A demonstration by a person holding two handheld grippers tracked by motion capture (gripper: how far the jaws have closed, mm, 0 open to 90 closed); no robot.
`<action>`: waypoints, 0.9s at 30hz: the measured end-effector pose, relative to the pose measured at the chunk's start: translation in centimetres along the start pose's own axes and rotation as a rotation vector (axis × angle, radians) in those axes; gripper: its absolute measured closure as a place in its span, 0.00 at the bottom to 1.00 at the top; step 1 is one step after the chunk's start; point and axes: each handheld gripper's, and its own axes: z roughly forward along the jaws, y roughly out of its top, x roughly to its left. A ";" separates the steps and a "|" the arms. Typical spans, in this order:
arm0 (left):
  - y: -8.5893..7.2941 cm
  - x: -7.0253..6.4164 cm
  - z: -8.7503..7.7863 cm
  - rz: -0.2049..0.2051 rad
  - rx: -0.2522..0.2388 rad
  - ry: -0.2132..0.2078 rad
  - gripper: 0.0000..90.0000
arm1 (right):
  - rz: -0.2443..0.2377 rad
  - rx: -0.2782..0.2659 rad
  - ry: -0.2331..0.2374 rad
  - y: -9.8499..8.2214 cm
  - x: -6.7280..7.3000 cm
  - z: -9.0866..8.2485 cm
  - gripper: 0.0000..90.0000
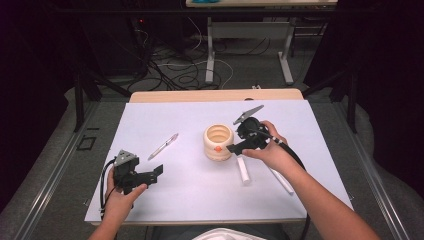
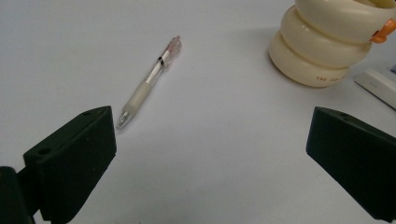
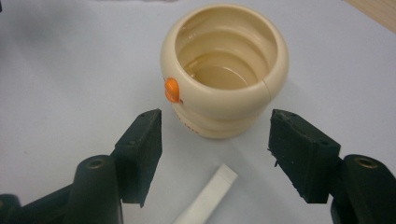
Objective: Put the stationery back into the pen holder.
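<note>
Both tongs stand open and empty, the right tongs (image 3: 215, 144) just above a white marker (image 3: 205, 200) beside the cream pot (image 3: 224, 70) mid-bench, the left tongs (image 2: 210, 158) short of a pen (image 2: 149, 79); a careless sweep could topple that pot.

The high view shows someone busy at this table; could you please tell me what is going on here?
A person holds a pair of tongs in each hand over a white table sheet. The right tongs hover open beside a cream, ribbed plastic pot with an orange knob; nothing is between their jaws, and a white stick lies on the sheet below them. The left tongs are open too, holding nothing and pointing towards a clear pen with a white grip that lies on the sheet.
</note>
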 end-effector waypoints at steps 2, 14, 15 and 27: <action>0.0 0.0 0.0 -0.001 0.001 0.001 0.02 | 0.025 -0.013 -0.004 -0.8 -0.2 -0.2 0.39; 0.0 0.0 0.1 -0.010 0.000 0.002 0.02 | 0.110 -0.049 0.012 -5.3 -1.5 -1.1 0.39; 0.0 0.0 0.1 -0.011 0.001 0.002 0.02 | 0.113 -0.043 0.012 -5.6 -1.5 -1.1 0.39; 0.0 0.0 0.0 -0.006 0.005 0.003 0.02 | 0.231 -0.017 -0.031 -9.9 -3.2 -1.6 0.38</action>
